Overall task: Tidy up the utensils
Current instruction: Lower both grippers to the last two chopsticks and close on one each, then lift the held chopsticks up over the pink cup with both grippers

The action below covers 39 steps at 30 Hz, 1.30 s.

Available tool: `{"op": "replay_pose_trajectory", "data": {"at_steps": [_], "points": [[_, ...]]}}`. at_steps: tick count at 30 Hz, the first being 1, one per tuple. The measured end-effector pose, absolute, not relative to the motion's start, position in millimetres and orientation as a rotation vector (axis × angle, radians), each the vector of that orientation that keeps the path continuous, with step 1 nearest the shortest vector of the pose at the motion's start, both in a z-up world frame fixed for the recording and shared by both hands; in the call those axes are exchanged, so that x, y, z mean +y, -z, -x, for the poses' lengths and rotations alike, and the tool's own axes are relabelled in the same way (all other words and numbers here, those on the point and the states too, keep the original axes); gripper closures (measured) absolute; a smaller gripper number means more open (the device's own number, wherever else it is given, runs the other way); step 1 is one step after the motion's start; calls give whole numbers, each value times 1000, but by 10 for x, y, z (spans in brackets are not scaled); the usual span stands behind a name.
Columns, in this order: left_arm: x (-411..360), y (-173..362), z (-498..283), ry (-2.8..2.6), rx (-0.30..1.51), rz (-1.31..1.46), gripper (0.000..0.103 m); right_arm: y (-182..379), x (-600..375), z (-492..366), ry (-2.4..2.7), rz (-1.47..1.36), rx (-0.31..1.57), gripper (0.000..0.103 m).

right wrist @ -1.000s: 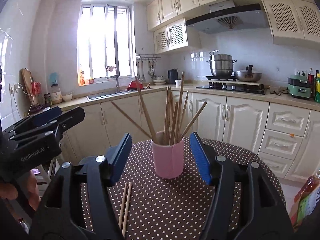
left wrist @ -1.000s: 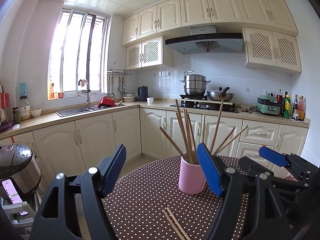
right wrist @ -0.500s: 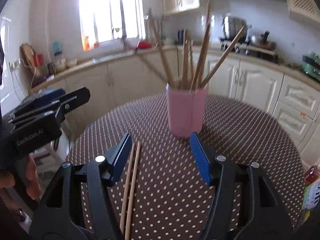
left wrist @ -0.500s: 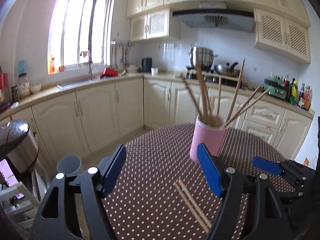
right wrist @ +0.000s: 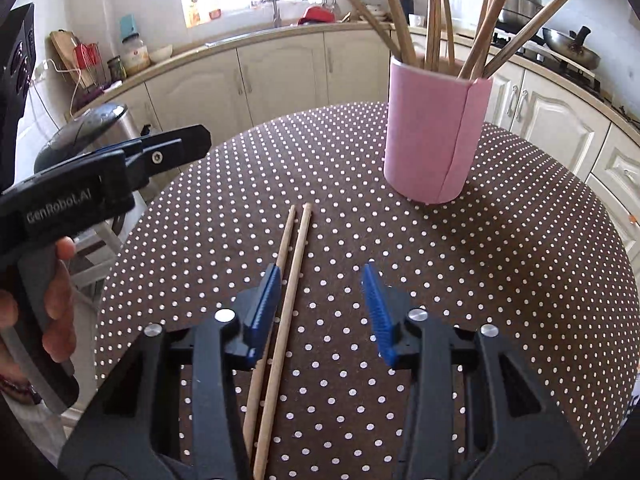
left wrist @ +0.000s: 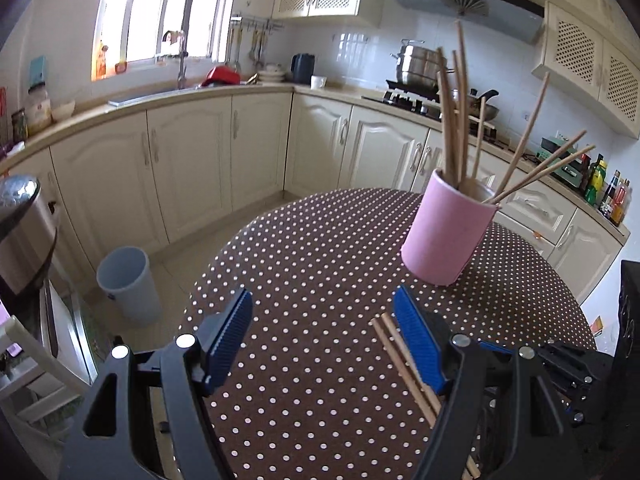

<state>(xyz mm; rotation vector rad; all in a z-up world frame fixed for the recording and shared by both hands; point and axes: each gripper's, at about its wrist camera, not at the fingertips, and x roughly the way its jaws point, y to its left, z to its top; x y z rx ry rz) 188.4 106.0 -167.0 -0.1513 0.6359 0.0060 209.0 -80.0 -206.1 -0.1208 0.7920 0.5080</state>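
Observation:
A pink cup (right wrist: 432,140) holding several wooden chopsticks stands on the round brown polka-dot table (right wrist: 520,280). Two loose chopsticks (right wrist: 294,264) lie side by side on the cloth in front of it. My right gripper (right wrist: 320,308) hovers low over them, jaws closing. One stick lies just inside the left pad, the other runs under that finger, and no pad presses on either. My left gripper (left wrist: 324,336) is wide open over bare cloth. The loose chopsticks (left wrist: 394,354) run beside and under its right finger. In that view the pink cup (left wrist: 444,232) sits ahead to the right.
A grey bin (left wrist: 128,280) stands on the floor left of the table, with a steel cooker (left wrist: 20,232) nearer left. Cream cabinets and a countertop (left wrist: 240,92) run behind. A hand (right wrist: 56,300) holds the left gripper (right wrist: 120,168) at the table's left edge.
Both grippers have dropped toward the table and tipped downward. The right jaws have narrowed, and the loose chopsticks now lie at its left finger.

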Motion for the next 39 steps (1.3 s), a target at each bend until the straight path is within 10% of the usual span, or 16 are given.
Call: {"op": "replay_pose_trajectory", "data": {"at_steps": [25, 39], "points": [[792, 1982, -2177, 73, 808, 123, 32, 2184, -548, -2654, -494, 148, 892, 97], [373, 2229, -2388, 54, 960, 59, 94, 2101, -1071, -2525, -500, 35, 872, 97]]}}
